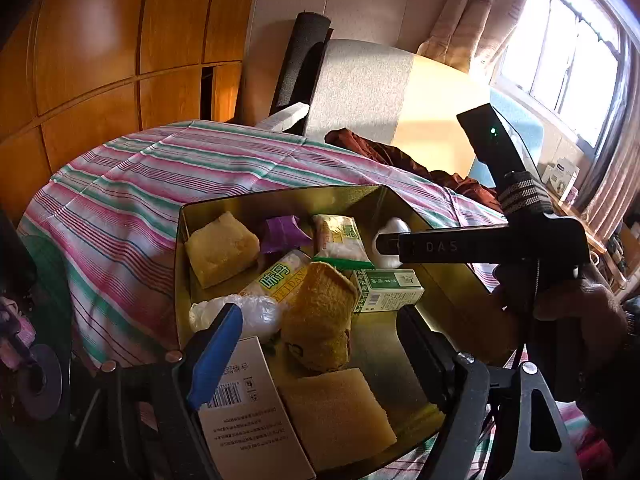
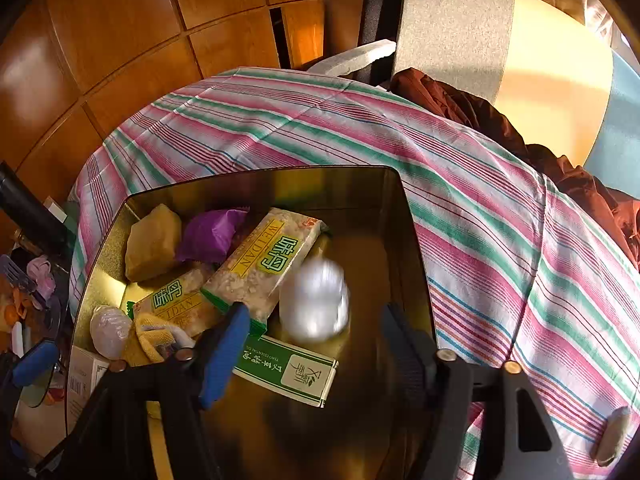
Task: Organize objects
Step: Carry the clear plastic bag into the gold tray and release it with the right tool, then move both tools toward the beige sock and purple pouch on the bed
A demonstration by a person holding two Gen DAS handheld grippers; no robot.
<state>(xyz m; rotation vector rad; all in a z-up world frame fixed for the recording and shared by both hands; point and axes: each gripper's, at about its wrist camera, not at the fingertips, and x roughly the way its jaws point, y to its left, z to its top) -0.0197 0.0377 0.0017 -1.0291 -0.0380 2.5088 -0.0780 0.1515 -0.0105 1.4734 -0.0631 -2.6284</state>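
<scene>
A gold tin box (image 1: 280, 196) stands on the striped cloth and holds several items: two yellow sponge blocks (image 1: 220, 248), a purple packet (image 1: 282, 232), snack packs (image 1: 340, 240), a green-and-white carton (image 1: 388, 290), a yellow knitted cloth (image 1: 320, 320) and a barcoded white box (image 1: 248, 412). My left gripper (image 1: 320, 344) hangs open over the near end, its pads clear of the knitted cloth. My right gripper (image 2: 314, 354) is open above the box (image 2: 260, 184). A blurred white wrapped ball (image 2: 316, 300) lies just beyond its fingers, touching neither pad. In the left wrist view the same ball (image 1: 390, 232) shows under the right gripper's finger (image 1: 460, 246).
The striped cloth (image 2: 480, 220) covers the table around the box. A brown garment (image 2: 460, 104) lies at its far right edge, with a grey chair (image 2: 452, 32) behind. Wooden cabinet doors (image 1: 100, 60) stand at the left, a window (image 1: 568, 52) at the right. Clutter (image 2: 28, 280) sits off the left edge.
</scene>
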